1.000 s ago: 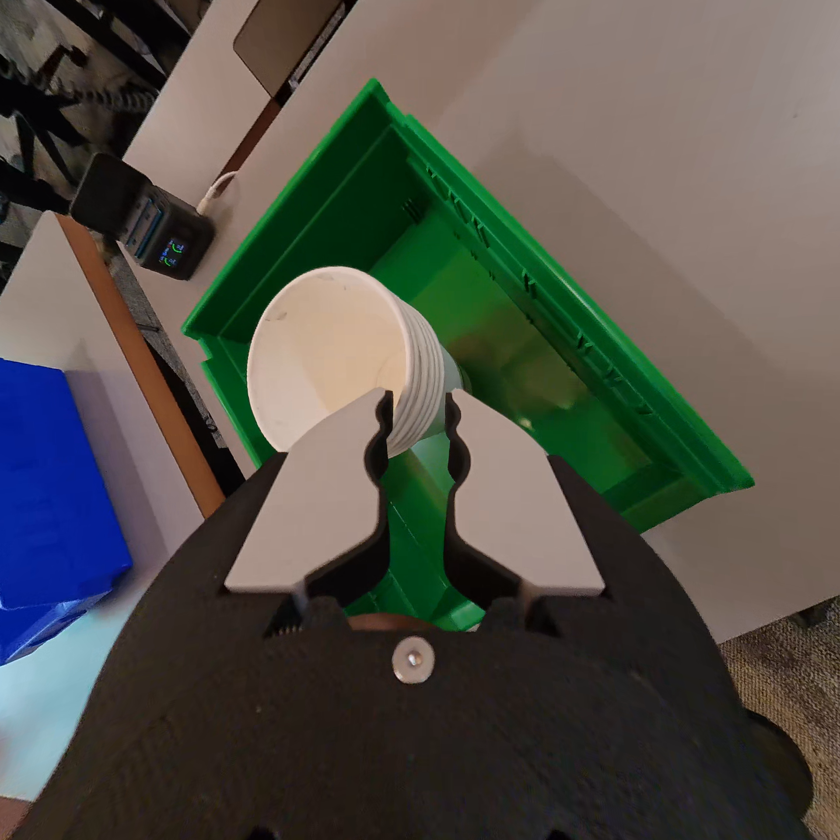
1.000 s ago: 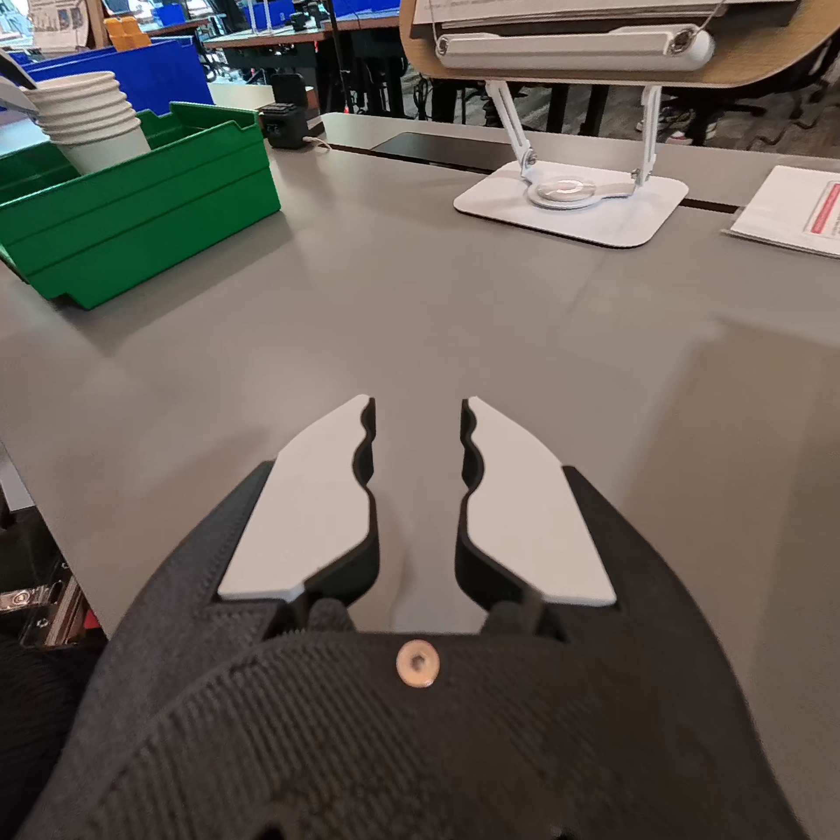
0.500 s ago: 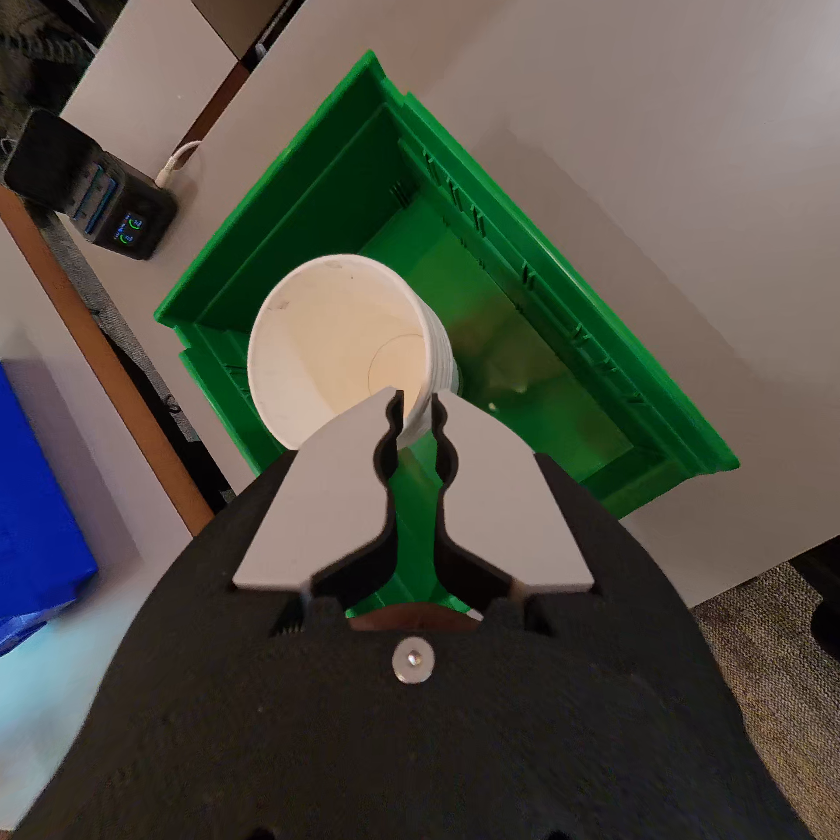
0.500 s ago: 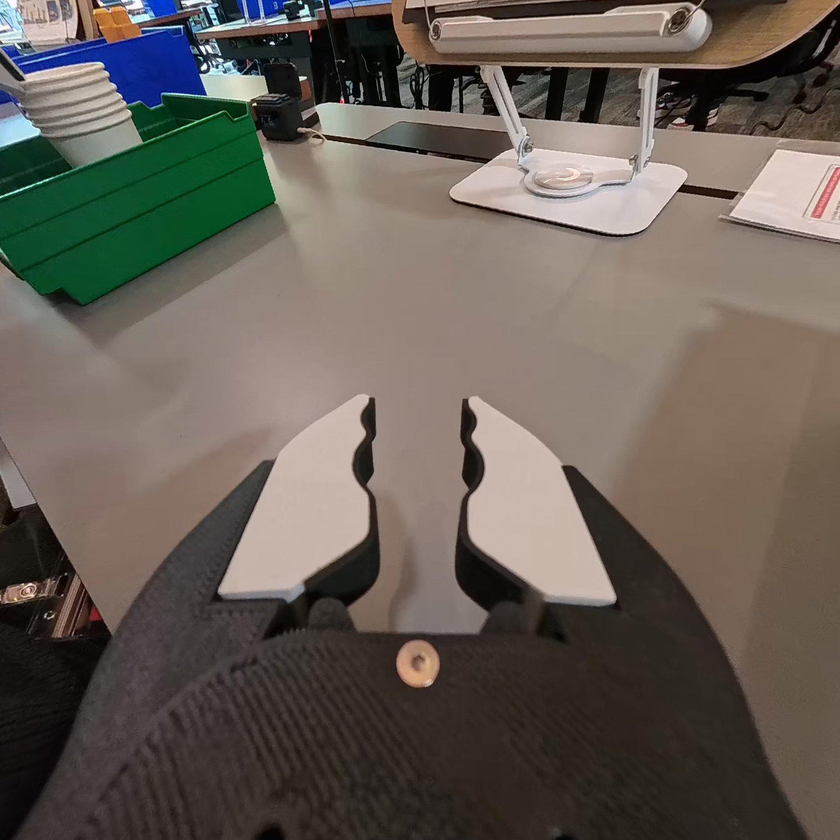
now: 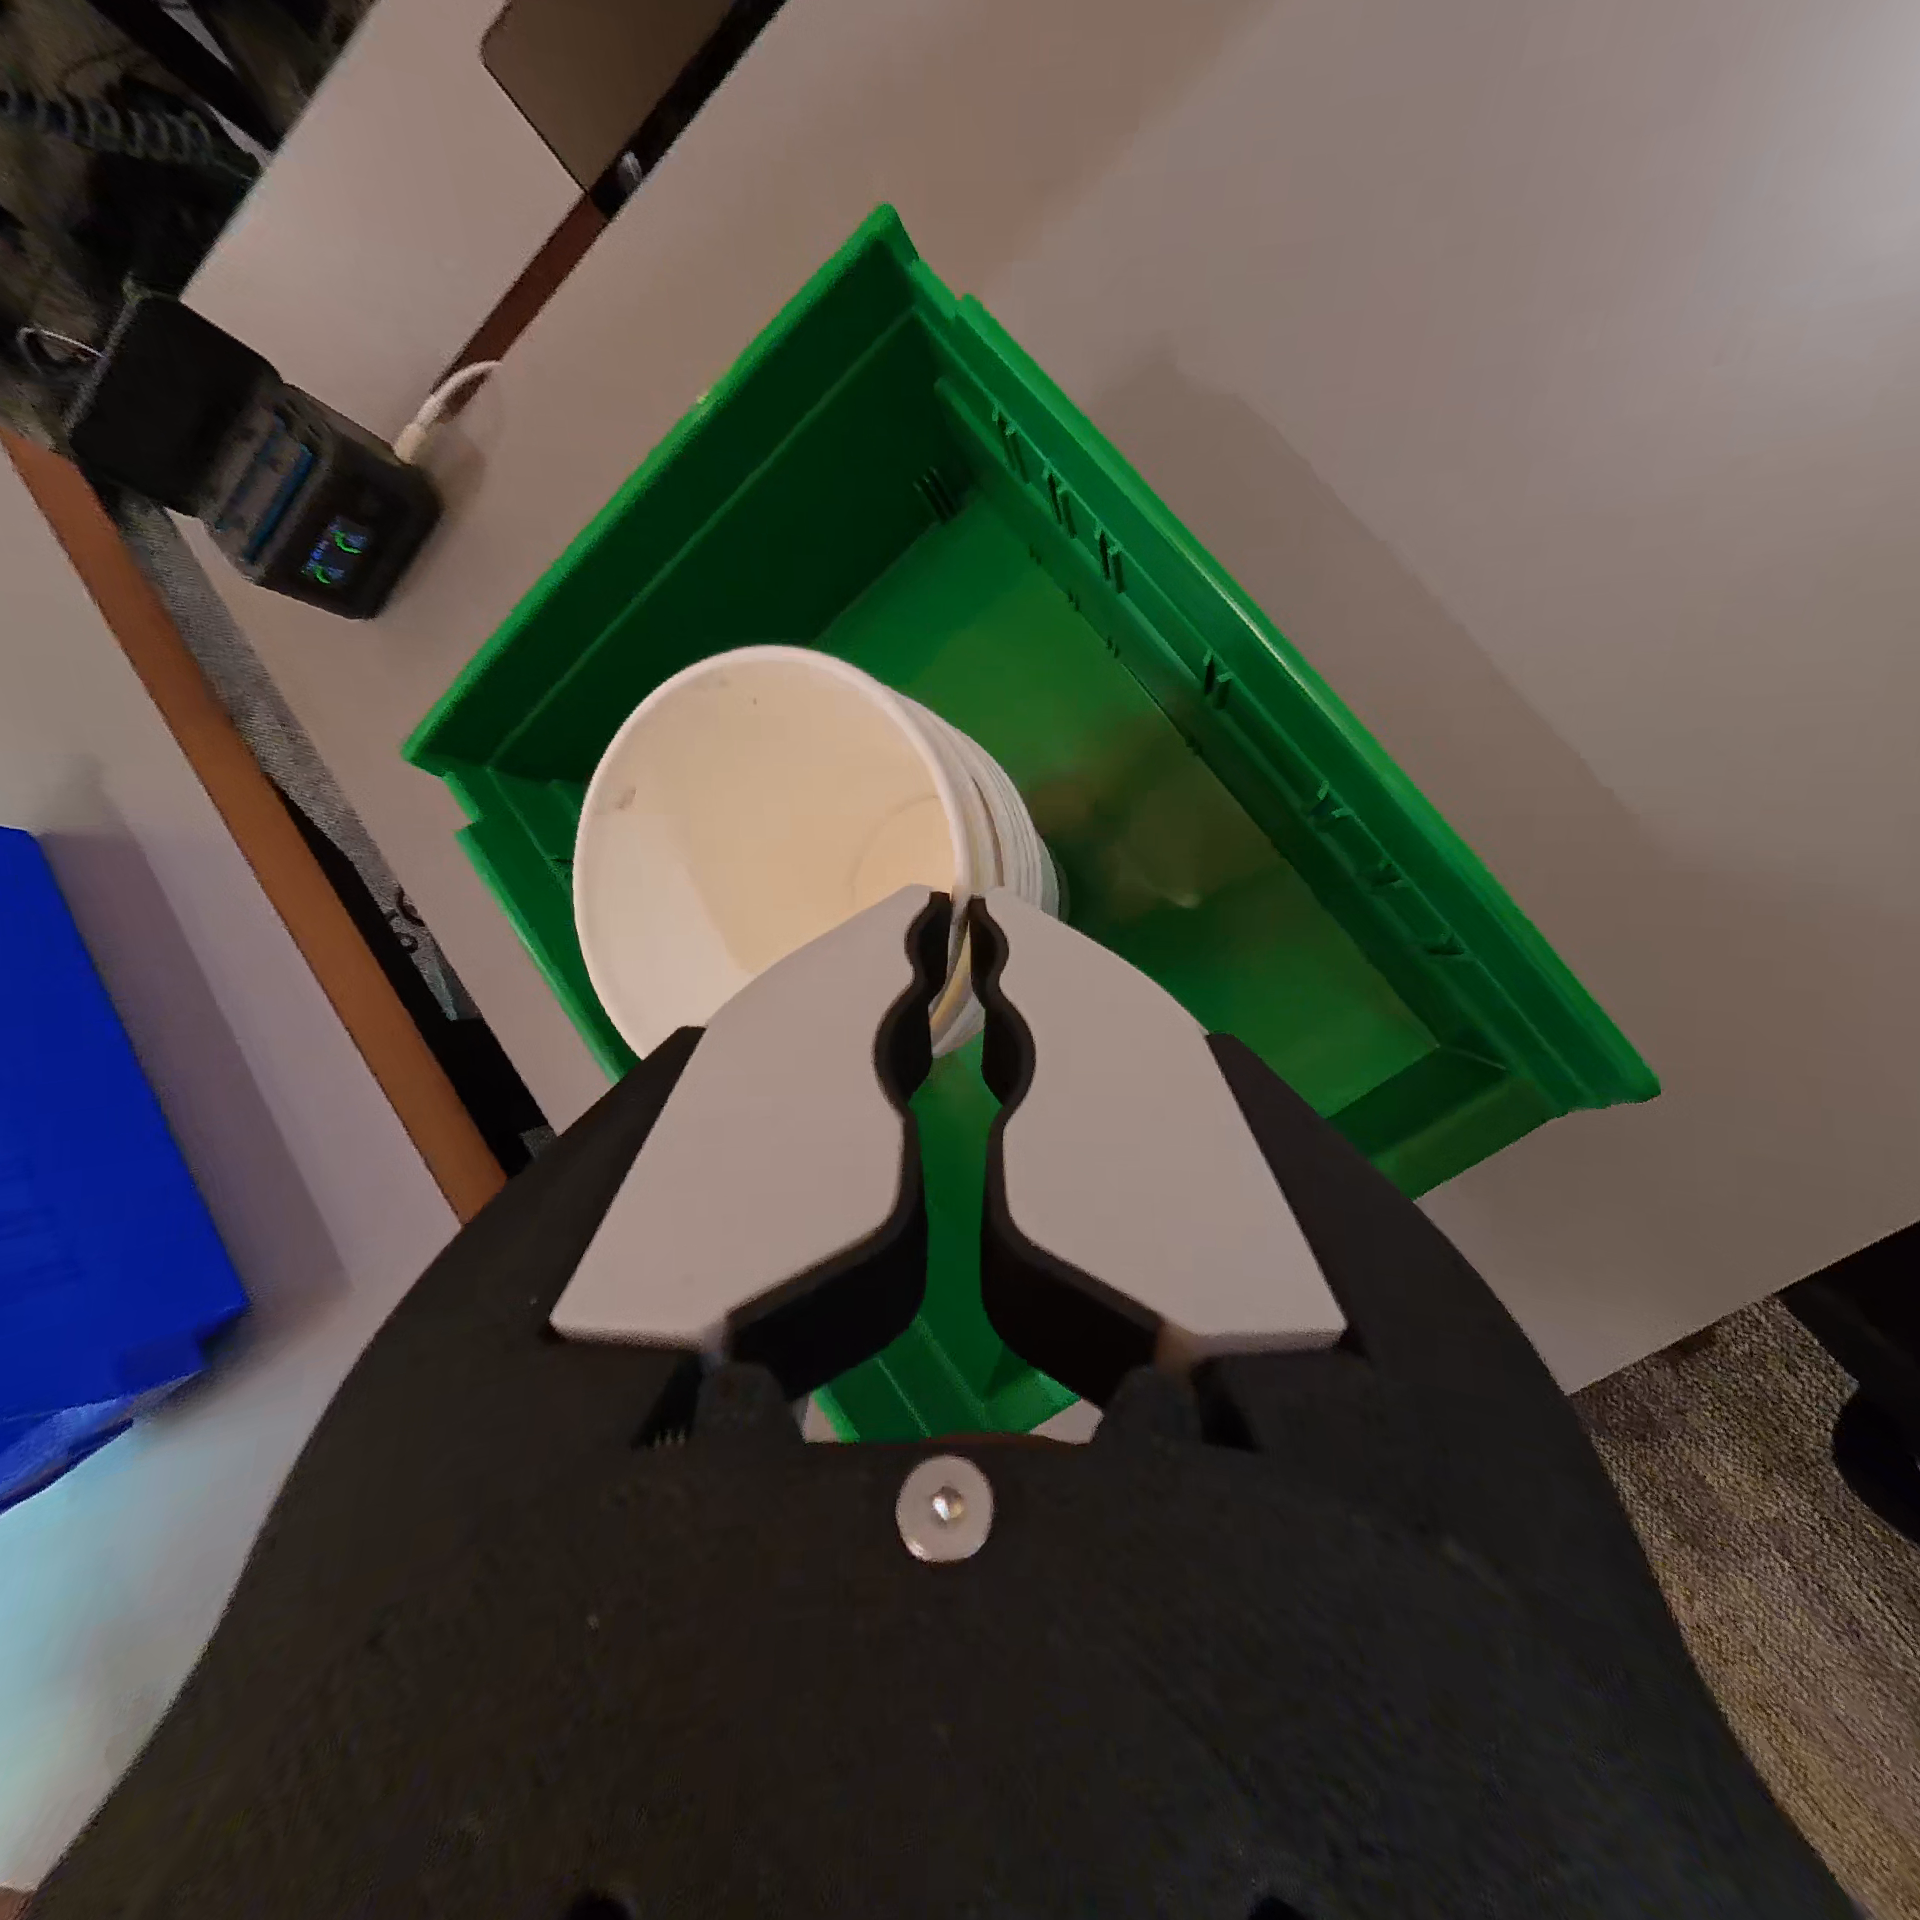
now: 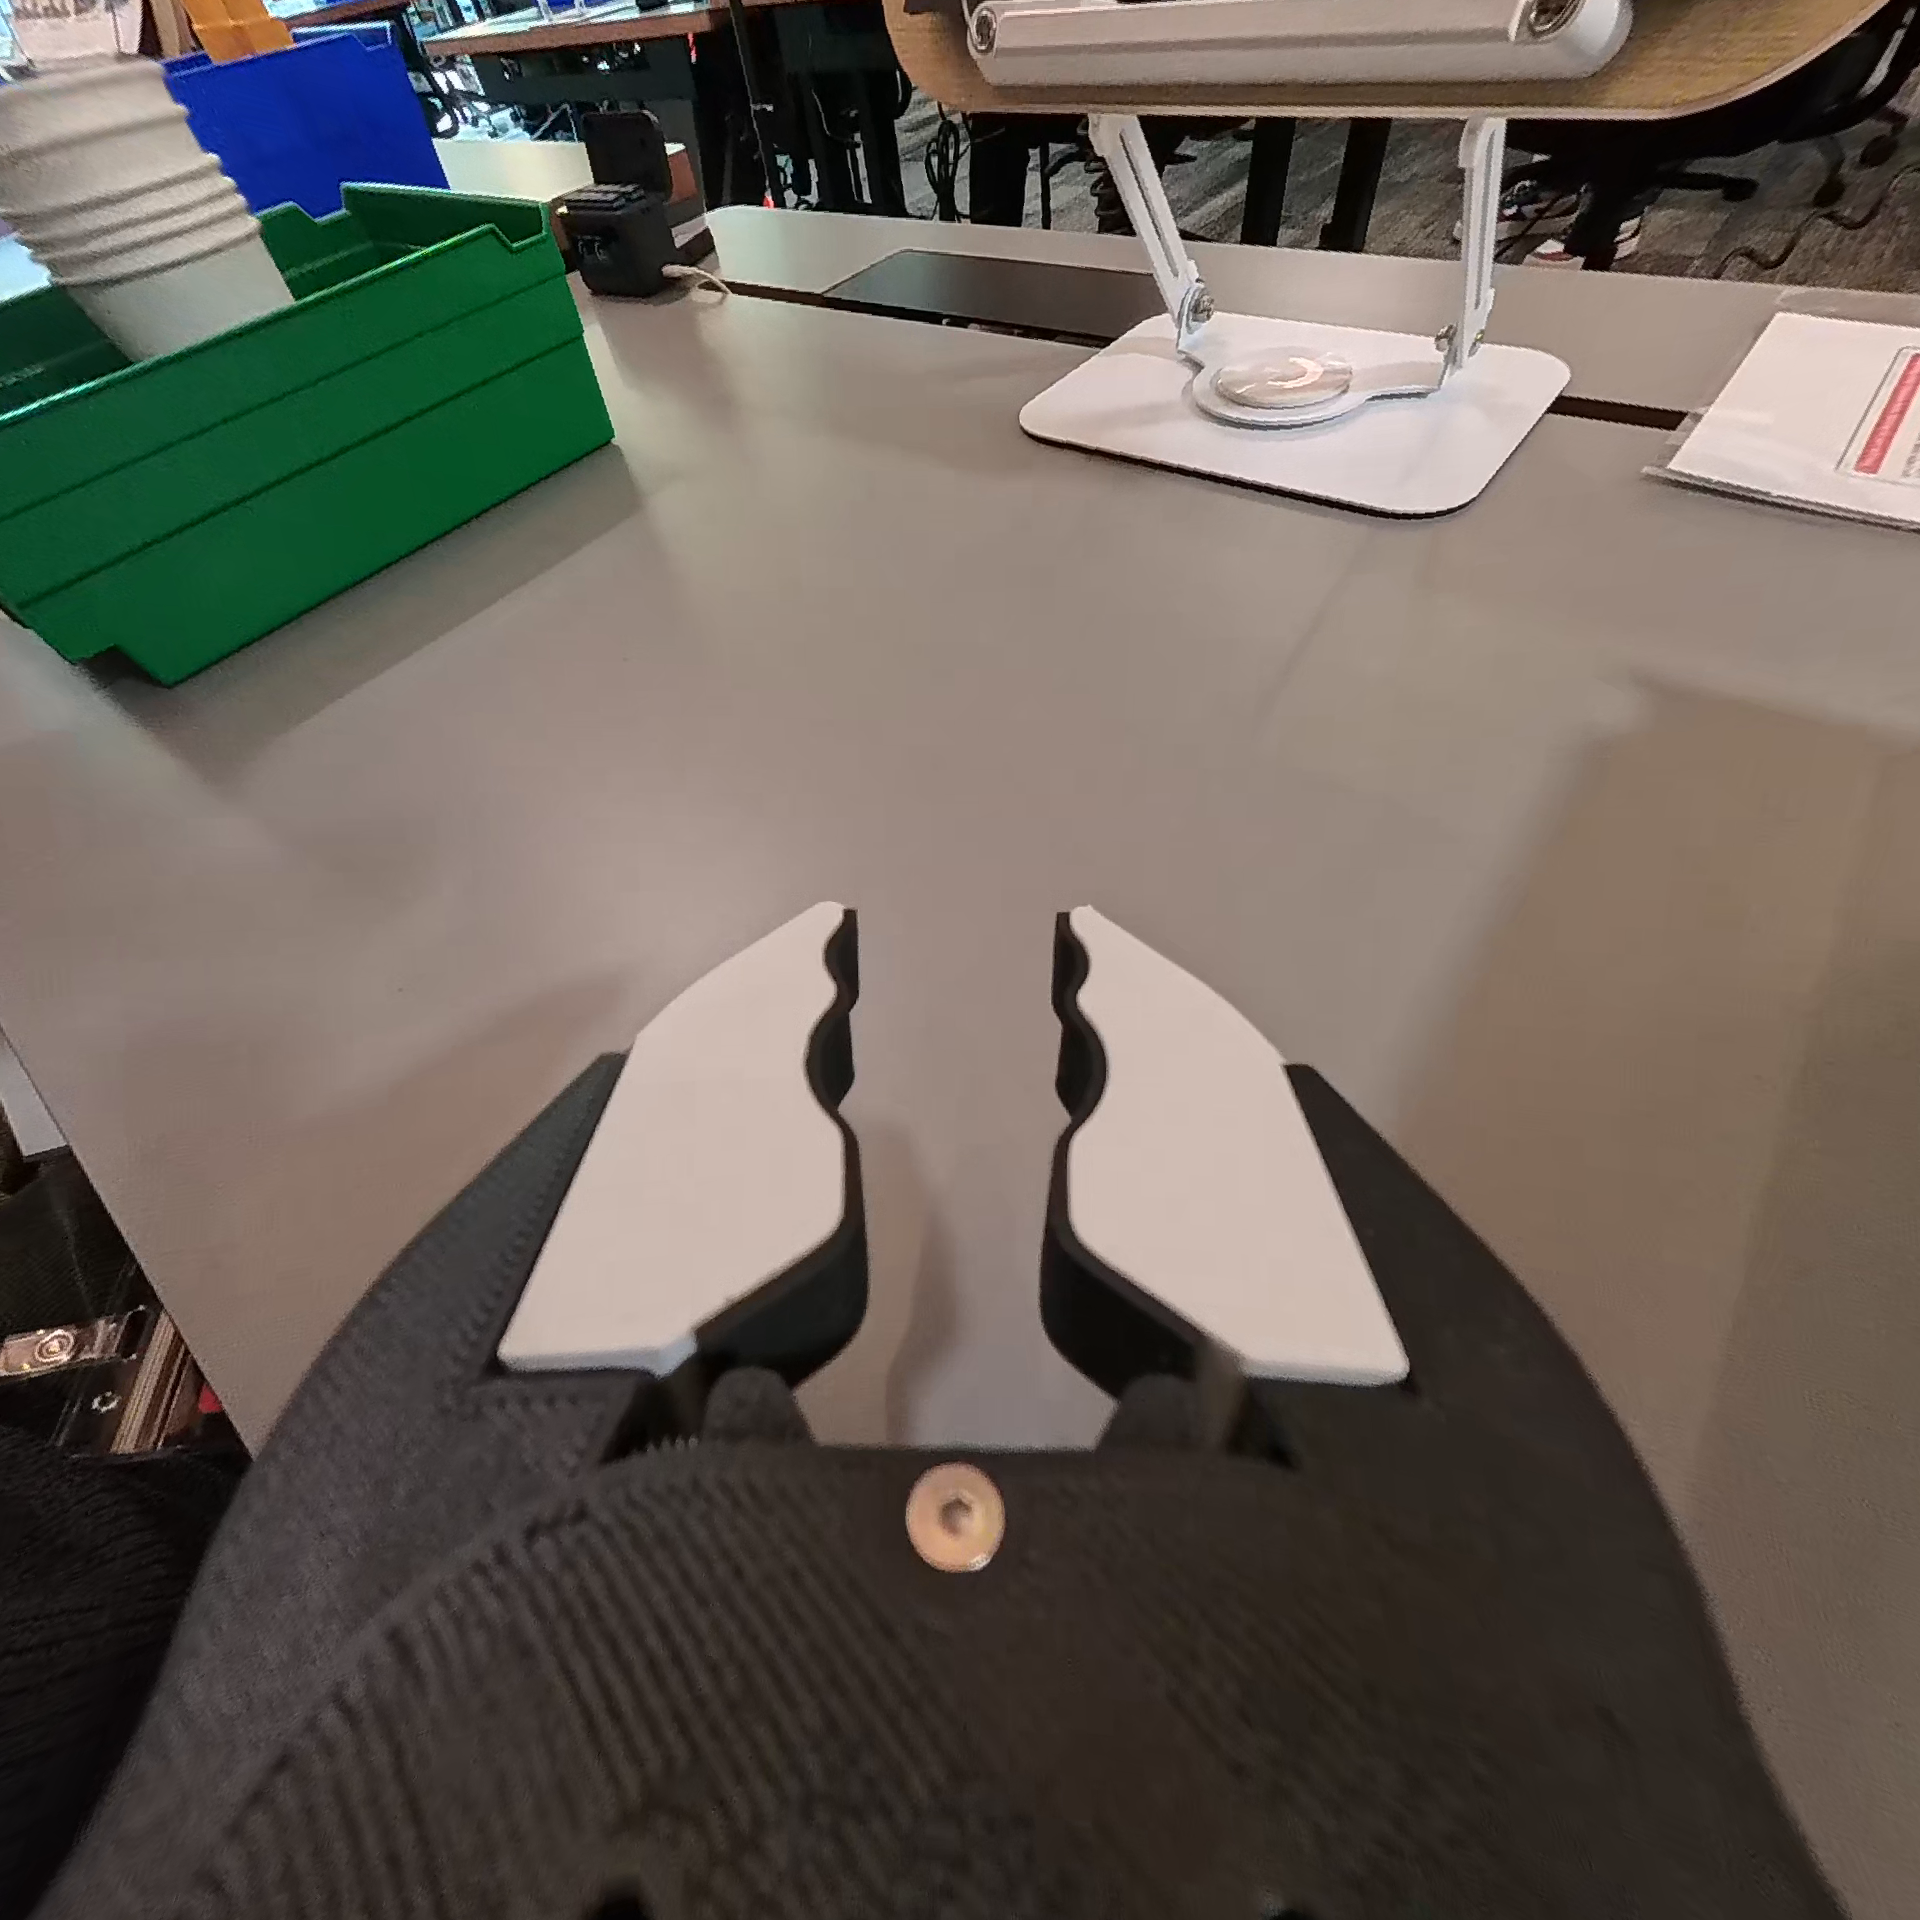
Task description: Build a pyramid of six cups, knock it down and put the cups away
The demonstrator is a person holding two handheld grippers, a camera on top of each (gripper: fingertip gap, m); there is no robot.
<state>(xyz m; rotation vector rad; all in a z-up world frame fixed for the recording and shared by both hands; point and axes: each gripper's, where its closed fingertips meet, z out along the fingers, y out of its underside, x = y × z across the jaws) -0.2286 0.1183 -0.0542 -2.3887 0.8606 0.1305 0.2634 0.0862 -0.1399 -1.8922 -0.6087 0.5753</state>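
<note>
Where a grey table (image 6: pixel 935 644) fills an office of desks, the left gripper (image 5: pixel 958 914) pinches the rim of stacked white paper cups (image 5: pixel 769 831) over a green bin (image 5: pixel 1195 665), while the right gripper (image 6: pixel 956 925) hovers agape, holding nothing.

No readable writing anywhere.

one green bin (image 5: pixel 1091 582), one stack of paper cups (image 5: pixel 769 831), two hand-held grippers.

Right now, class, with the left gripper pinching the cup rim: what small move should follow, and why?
Probably a slow, straight lift. The left gripper is shut on the rim of the top cup of the stack of cups, which stands in the green bin. The right gripper is open over the table.
</note>
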